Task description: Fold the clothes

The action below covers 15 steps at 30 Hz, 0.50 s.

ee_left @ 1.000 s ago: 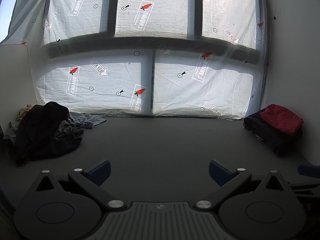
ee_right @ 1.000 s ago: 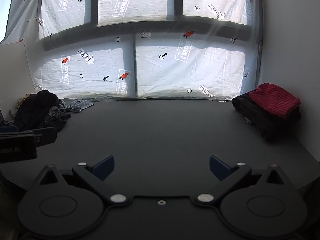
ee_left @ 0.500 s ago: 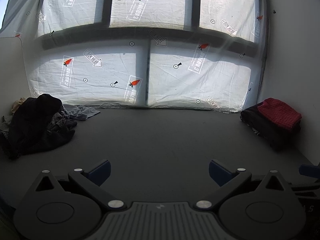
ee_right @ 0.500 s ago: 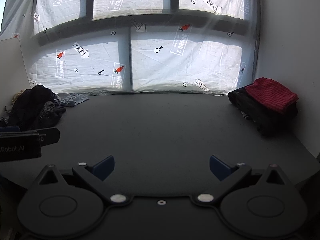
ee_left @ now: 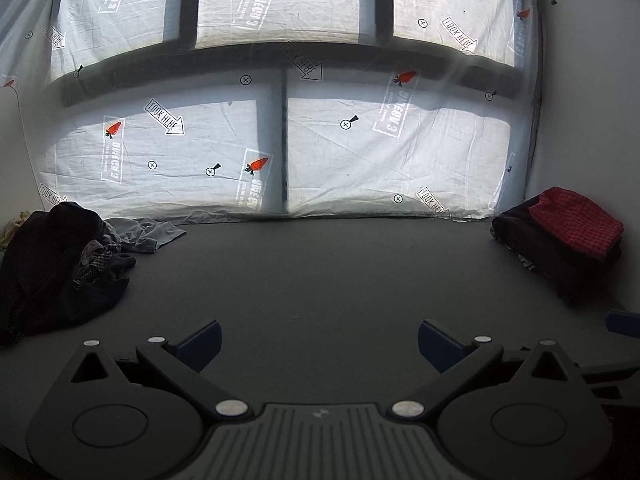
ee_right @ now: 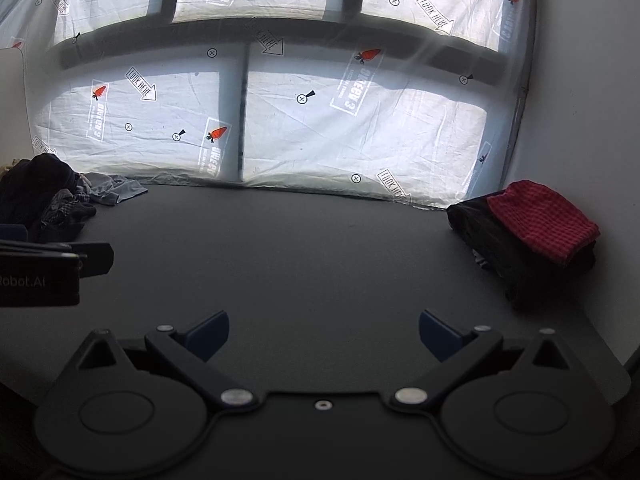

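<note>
A heap of unfolded dark clothes (ee_left: 56, 264) (ee_right: 44, 196) lies at the table's far left, a grey garment (ee_left: 144, 232) (ee_right: 114, 188) spread beside it. At the far right sits a folded stack: a red checked cloth (ee_left: 576, 222) (ee_right: 544, 220) on dark folded garments (ee_left: 532, 248) (ee_right: 492, 236). My left gripper (ee_left: 318, 340) is open over the bare dark table (ee_left: 320, 280), holding nothing. My right gripper (ee_right: 324, 332) is open too, empty, above the table (ee_right: 320, 264). The left gripper's body (ee_right: 44, 272) shows at the left edge of the right wrist view.
A window wall covered with printed white plastic sheeting (ee_left: 320, 140) runs along the table's far edge. A white wall (ee_left: 592, 100) closes the right side. A blue fingertip of the right gripper (ee_left: 622, 322) pokes in at the right edge of the left wrist view.
Both grippers have shifted a little, so the clothes heap and folded stack sit slightly differently in view. Both stay open and empty; no garment has moved.
</note>
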### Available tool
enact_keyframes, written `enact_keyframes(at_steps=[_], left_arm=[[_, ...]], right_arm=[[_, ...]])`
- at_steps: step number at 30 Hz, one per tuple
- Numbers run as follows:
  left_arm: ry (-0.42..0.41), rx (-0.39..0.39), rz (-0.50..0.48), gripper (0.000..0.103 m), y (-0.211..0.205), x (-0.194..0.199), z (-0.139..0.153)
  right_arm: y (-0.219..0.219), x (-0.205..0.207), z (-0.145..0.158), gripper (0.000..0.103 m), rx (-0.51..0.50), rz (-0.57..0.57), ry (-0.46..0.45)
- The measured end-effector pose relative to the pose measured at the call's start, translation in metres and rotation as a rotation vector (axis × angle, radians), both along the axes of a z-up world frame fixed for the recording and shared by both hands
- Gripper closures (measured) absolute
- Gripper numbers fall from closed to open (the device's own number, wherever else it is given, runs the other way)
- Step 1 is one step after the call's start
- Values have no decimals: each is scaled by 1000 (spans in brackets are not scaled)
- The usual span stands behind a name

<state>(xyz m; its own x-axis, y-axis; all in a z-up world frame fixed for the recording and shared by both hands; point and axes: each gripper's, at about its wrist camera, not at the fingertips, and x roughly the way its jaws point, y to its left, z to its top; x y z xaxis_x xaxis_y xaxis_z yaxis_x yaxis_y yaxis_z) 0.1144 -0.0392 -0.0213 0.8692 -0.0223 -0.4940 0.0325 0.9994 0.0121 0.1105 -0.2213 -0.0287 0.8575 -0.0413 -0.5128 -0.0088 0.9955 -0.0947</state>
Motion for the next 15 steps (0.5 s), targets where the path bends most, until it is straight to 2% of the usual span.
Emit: enact_keyframes(at_steps=[6, 10, 13, 15], left_arm=[[20, -9, 65, 0, 6, 39, 12], [57, 7, 125, 0, 11, 61, 7], [127, -33, 170, 0, 23, 76, -2], [190, -90, 188, 0, 37, 85, -9]], right_arm=[[-1, 59, 11, 0, 24, 53, -24], [5, 97, -1, 1, 41, 130, 41], [13, 119, -12, 2, 46, 173, 83], [21, 134, -18, 6, 51, 196, 114]])
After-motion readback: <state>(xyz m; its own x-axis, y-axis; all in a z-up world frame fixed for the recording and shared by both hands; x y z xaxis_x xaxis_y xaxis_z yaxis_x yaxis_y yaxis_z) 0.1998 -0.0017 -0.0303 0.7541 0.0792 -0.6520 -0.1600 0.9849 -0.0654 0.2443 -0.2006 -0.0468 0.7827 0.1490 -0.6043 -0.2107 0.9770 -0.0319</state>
